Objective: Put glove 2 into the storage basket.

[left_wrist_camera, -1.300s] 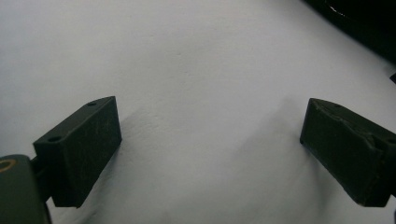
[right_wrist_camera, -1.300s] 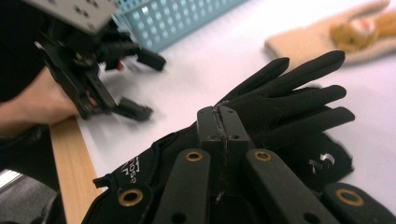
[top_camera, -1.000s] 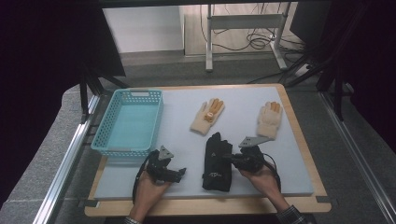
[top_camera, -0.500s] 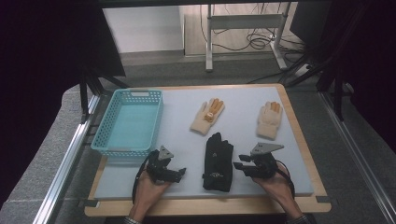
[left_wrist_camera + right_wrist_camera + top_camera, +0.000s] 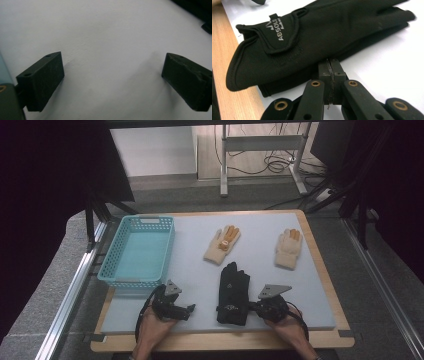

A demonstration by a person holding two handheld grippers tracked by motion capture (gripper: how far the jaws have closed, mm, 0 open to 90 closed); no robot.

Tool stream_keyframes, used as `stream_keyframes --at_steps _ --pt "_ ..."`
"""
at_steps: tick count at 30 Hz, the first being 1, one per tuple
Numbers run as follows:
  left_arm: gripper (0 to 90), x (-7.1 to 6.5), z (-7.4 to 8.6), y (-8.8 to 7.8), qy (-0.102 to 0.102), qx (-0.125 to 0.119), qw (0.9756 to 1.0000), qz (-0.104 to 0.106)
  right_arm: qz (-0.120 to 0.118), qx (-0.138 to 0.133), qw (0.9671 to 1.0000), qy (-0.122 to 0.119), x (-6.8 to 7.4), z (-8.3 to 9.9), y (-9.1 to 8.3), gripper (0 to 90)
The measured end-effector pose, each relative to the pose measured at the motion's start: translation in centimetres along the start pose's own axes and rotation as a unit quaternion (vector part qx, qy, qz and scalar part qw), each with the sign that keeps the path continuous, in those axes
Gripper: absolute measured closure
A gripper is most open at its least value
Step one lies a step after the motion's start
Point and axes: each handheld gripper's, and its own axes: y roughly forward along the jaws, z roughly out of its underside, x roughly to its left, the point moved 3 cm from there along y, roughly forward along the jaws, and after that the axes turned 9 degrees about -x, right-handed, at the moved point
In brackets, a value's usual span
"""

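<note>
Right hand-held gripper (image 5: 330, 72) is seen with its jaws having just closed; they meet at the lower edge of the black glove (image 5: 233, 292), and whether fabric is pinched between them cannot be told. That glove is laid near the front edge of the surface (image 5: 310, 285), its long axis running from front to back, cuff toward the person. It lies immediately to the left of the right hand-held gripper, which is the nearer one. Left hand-held gripper (image 5: 112, 82) is held wide open over bare surface, near the blue basket (image 5: 137, 252).
</note>
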Motion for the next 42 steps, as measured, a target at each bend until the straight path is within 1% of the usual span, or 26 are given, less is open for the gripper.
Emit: stream_keyframes --at_steps 1,4,8,9,11,13,16,20,22,24,26,28,32,33,36,39,42 --pt "3.6 0.1 0.1 0.0 0.002 -0.002 1.0000 0.001 -0.005 0.001 1.0000 -0.004 0.5 -0.2 0.5 88.4" --pt "3.1 0.1 0.1 0.0 0.004 -0.003 1.0000 0.001 -0.013 0.000 0.9998 -0.012 1.2 -0.5 1.2 88.3" --pt "3.4 0.3 0.2 -0.2 0.007 -0.001 1.0000 0.004 -0.017 0.000 0.9996 -0.021 2.0 -1.0 2.1 87.9" --pt "3.6 0.3 0.3 -0.3 0.010 0.000 0.9999 0.006 -0.017 0.000 0.9996 -0.021 2.2 -1.1 2.3 87.5" --pt "3.9 0.4 0.4 -0.3 0.009 -0.002 0.9999 0.008 -0.016 0.001 0.9996 -0.025 2.5 -1.4 2.8 87.1" --pt "4.2 0.5 0.4 -0.4 0.014 0.000 0.9998 0.013 -0.014 0.001 0.9995 -0.028 2.9 -1.7 3.3 86.6" --pt "4.6 0.5 0.5 -0.5 0.014 -0.002 0.9998 0.015 -0.011 -0.002 0.9994 -0.034 3.4 -2.1 4.2 86.3" --pt "4.4 0.5 0.5 -0.4 0.013 -0.003 0.9998 0.015 -0.010 -0.003 0.9993 -0.035 3.7 -2.3 4.6 85.9" --pt "4.4 0.5 0.5 -0.4 0.013 -0.003 0.9998 0.015 -0.010 -0.001 0.9992 -0.039 3.6 -2.3 4.4 84.4" --pt "4.4 0.5 0.5 -0.4 0.012 -0.004 0.9998 0.015 -0.003 -0.003 0.9991 -0.041 3.6 -2.3 4.0 82.4" --pt "4.4 0.5 0.5 -0.4 0.011 -0.006 0.9998 0.015 0.005 -0.006 0.9990 -0.044 3.3 -2.3 3.6 79.9" --pt "4.3 0.5 0.5 -0.4 0.010 -0.007 0.9998 0.016 0.017 -0.012 0.9989 -0.041 2.7 -2.3 2.9 76.6" --pt "4.3 0.5 0.5 -0.4 0.009 -0.007 0.9998 0.016 0.047 -0.029 0.9981 -0.027 0.9 -2.4 1.2 67.3" --pt "4.3 0.5 0.5 -0.4 0.009 -0.007 0.9998 0.016 0.060 -0.034 0.9974 -0.020 0.2 -2.4 0.6 64.1" --pt "4.3 0.5 0.5 -0.4 0.010 -0.007 0.9998 0.016 0.079 -0.041 0.9960 -0.005 -1.1 -2.1 -0.6 55.0" --pt "4.3 0.5 0.5 -0.4 0.010 -0.007 0.9998 0.016 0.108 -0.040 0.9933 0.008 -2.8 -1.5 -1.7 46.7" --pt "4.3 0.5 0.5 -0.4 0.009 -0.006 0.9998 0.016 0.129 -0.035 0.9907 0.025 -4.2 -0.9 -2.6 39.5"
